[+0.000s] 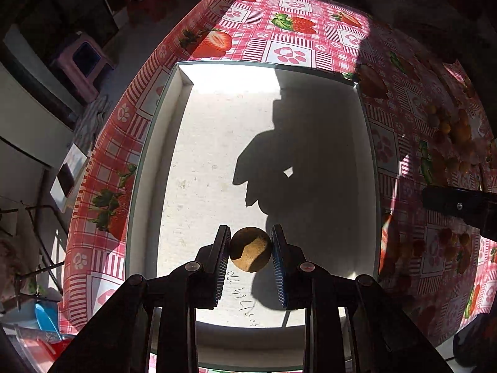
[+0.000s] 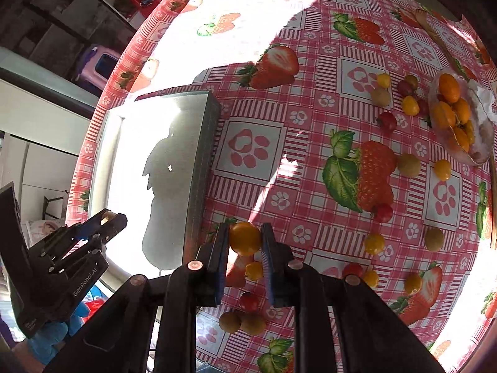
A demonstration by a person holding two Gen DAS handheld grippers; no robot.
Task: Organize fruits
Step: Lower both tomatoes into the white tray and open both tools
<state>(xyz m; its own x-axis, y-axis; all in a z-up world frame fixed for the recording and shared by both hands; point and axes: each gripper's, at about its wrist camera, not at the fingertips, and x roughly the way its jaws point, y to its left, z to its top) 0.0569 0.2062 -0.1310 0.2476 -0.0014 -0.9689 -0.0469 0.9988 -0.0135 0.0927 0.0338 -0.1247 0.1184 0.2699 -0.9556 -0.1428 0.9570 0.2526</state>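
My left gripper is shut on a small round brown fruit and holds it above the near end of a shallow white box. The box floor holds no fruit. My right gripper is shut on an orange-yellow fruit just right of the box, above the tablecloth. In the right wrist view the left gripper shows over the box with the brown fruit between its tips.
Several small yellow, red and brown fruits lie scattered on the strawberry-print tablecloth. A clear dish of orange fruits stands at the far right. A purple stool stands on the floor beyond the table's left edge.
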